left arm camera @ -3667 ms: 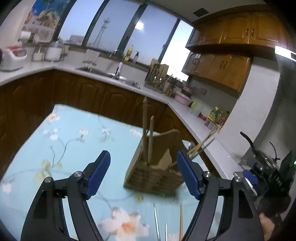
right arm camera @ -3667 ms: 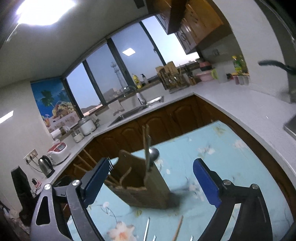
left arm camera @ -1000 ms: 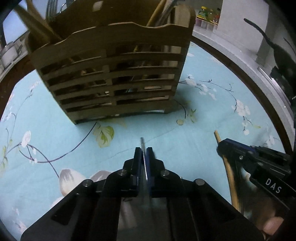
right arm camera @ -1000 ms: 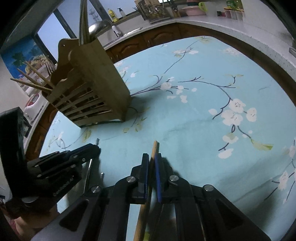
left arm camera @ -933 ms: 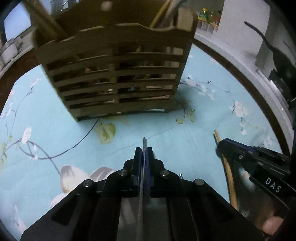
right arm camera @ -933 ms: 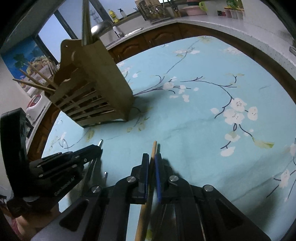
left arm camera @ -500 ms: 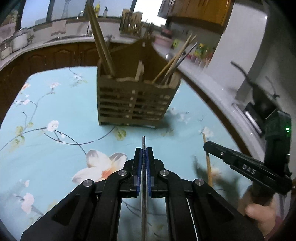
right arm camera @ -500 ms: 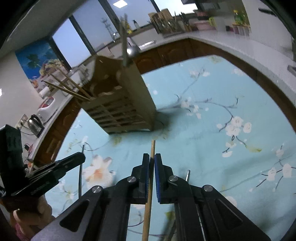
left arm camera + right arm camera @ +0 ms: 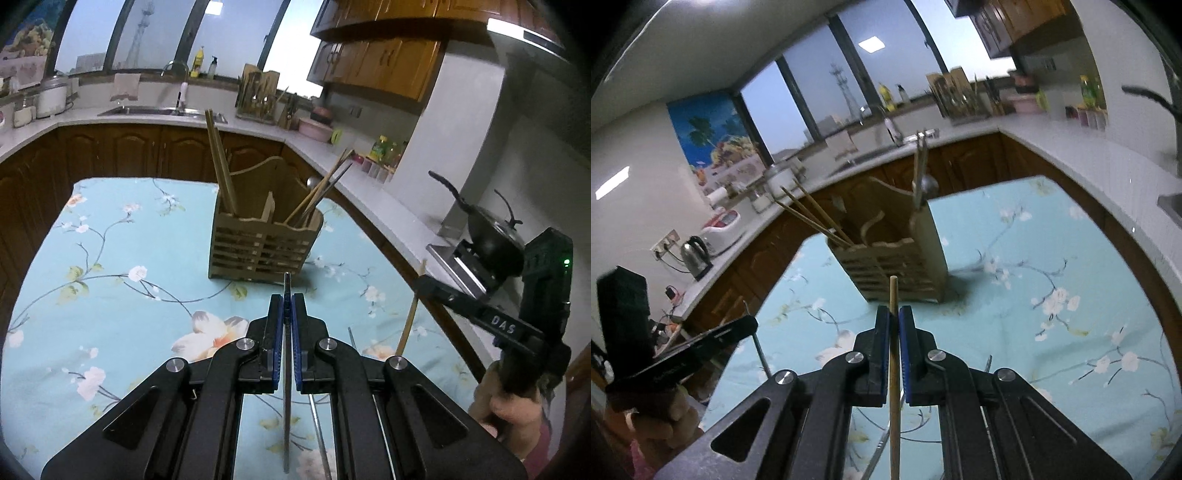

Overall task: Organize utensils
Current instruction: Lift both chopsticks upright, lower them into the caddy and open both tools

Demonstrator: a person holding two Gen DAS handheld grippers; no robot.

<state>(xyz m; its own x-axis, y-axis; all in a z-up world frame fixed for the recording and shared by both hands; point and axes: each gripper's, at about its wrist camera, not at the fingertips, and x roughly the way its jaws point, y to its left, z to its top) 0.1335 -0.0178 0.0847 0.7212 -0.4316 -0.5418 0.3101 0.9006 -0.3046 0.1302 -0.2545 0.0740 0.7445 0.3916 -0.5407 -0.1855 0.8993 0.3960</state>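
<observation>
A thin metal chopstick (image 9: pixel 287 354) is clamped between the fingers of the left gripper (image 9: pixel 287 306), its tip pointing toward the wooden holder (image 9: pixel 263 240) that stands on the desk (image 9: pixel 110 295), which is covered by a light blue flowered cloth. A wooden chopstick (image 9: pixel 894 354) is clamped in the same way by the right gripper (image 9: pixel 894 317), and both sticks are held clear of the cloth, in front of the holder. Both sticks are judged to be light and stiff; the metal one is likely smooth and slippery and may slide or swing in a narrow grip, while the wooden one should give more friction. Each is held some way behind its tip, with a long stretch trailing back under the gripper, so a swing about the pinch point is to be expected when a tip meets the holder's rim. A hold nearer the middle would steady them. The holder is seen to be divided into compartments, with wooden chopsticks (image 9: pixel 221 166) leaning in the left one and further sticks (image 9: pixel 321 188) in the right; it looks light and could be pushed along the cloth. Another thin metal stick (image 9: pixel 317 424) lies on the cloth.
</observation>
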